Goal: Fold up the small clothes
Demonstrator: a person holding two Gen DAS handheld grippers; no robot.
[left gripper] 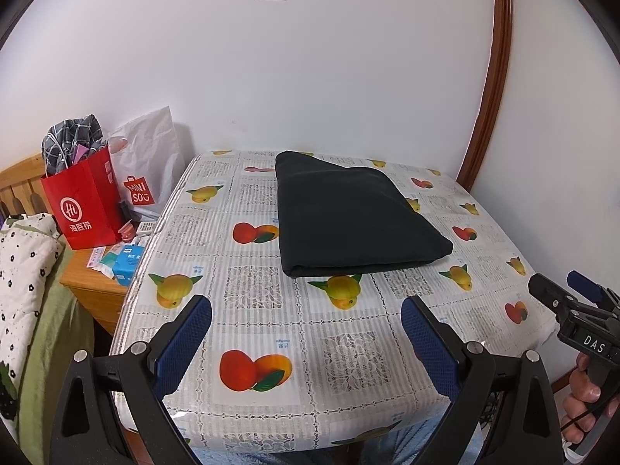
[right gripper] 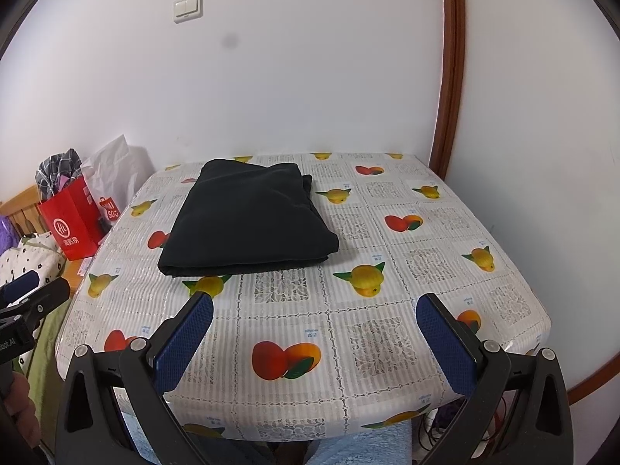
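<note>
A dark folded garment (left gripper: 356, 217) lies flat on the fruit-print tablecloth (left gripper: 271, 333), toward the far side of the table; the right wrist view shows the garment (right gripper: 248, 221) left of centre. My left gripper (left gripper: 306, 317) hangs open over the near part of the table, short of the garment, nothing between its blue pads. My right gripper (right gripper: 316, 319) is open too, above the near edge, holding nothing. In the left wrist view the right gripper (left gripper: 562, 290) appears at the right edge, held by a hand (left gripper: 585, 395).
A red paper bag (left gripper: 85, 201) and a white bag (left gripper: 147, 166) stand on a wooden nightstand (left gripper: 93, 286) left of the table, with small boxes. Bedding (left gripper: 23, 271) lies farther left. A white wall and a brown door frame (left gripper: 492, 77) bound the far side.
</note>
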